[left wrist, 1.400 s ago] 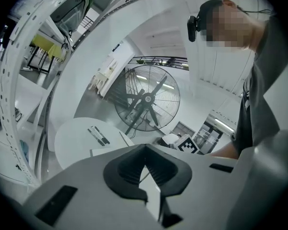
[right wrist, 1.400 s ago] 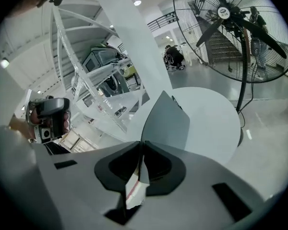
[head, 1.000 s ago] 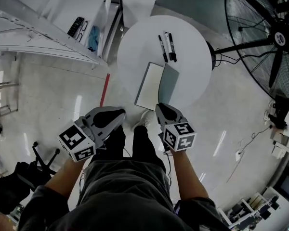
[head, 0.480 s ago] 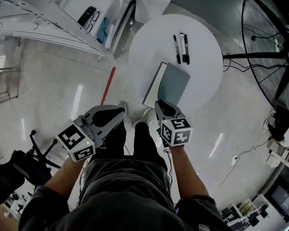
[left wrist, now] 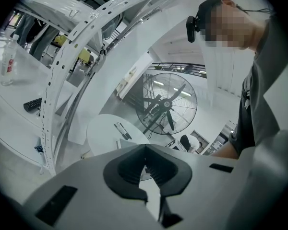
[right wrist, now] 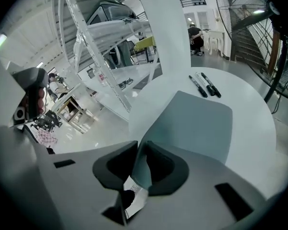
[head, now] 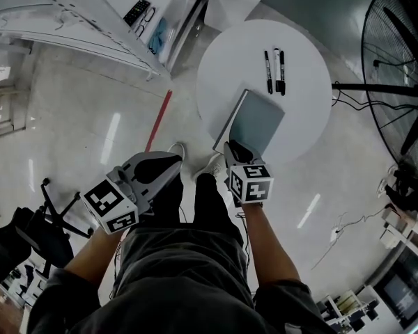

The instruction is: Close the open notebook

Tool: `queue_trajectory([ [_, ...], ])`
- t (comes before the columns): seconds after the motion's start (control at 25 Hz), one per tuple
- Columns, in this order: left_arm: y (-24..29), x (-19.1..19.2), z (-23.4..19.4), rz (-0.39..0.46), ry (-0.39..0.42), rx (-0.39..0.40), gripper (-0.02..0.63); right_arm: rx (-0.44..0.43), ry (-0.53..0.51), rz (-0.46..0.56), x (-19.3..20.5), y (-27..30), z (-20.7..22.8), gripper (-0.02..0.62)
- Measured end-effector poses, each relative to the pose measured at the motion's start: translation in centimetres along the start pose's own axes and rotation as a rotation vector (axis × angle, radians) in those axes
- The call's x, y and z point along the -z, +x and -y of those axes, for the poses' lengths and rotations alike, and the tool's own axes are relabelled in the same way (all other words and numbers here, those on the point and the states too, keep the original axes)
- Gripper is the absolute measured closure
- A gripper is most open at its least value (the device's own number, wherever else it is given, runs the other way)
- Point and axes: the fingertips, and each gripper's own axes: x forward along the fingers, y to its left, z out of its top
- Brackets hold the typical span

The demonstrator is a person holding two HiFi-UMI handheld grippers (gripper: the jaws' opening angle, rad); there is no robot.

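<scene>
Now the right gripper (right wrist: 138, 145) is easing its jaws apart, the grey cover's (right wrist: 194, 121) near corner sitting loosely between them, while the notebook (head: 256, 125) is lying almost shut on the round table (head: 303, 54). The left gripper (left wrist: 145, 150) is hanging back, jaws together, empty. Next, I'd say: letting the cover drop flat and backing away.
</scene>
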Motion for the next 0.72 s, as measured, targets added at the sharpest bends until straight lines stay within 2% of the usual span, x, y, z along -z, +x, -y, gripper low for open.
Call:
queue_trajectory([
  [0.4, -1.1, 0.3, -0.7, 0.009, -0.008, -0.008, 0.591, 0.044, -0.015, -0.037, 0.5, 1.8, -0.4, 0.493],
  [0.72, -1.8, 0.0, -0.8, 0.007, 0.001, -0.009, 0.591, 0.013, -0.015, -0.038, 0.8, 2.1, -1.4, 0.430],
])
